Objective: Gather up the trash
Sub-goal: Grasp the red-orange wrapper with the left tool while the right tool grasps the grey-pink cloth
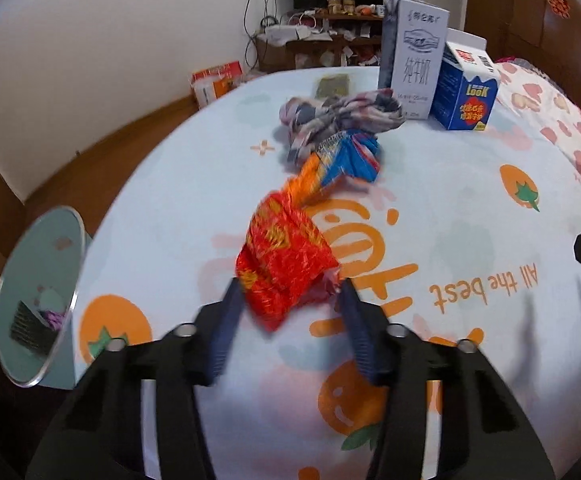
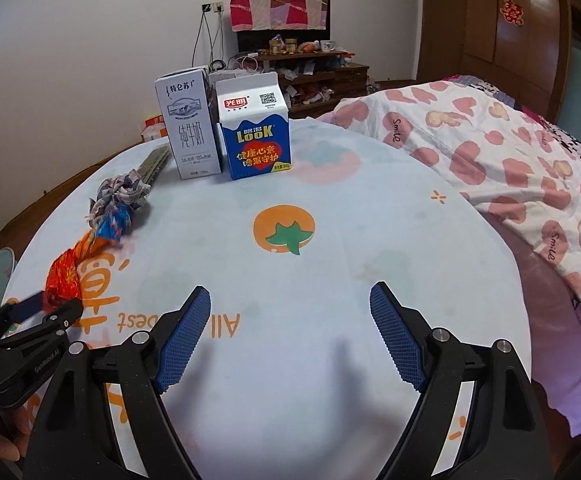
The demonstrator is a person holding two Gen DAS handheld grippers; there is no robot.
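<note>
left tool [image 1: 288,290] clamps red wrapper's [image 1: 286,256] near end | right tool [image 2: 290,308] open, empty

- My right tongs [image 2: 290,300] hang over the worktop [image 2: 370,240], jaws spread wide with only bare cloth between the blue pads.
- My left tongs [image 2: 44,304] sit at the left edge, at the near end of the red wrapper [image 2: 64,276].
- A white milk carton [image 2: 188,128] and a blue carton [image 2: 256,136] stand side by side at the far edge.
- A crumpled cloth [image 2: 120,196] lies left of them.
</note>
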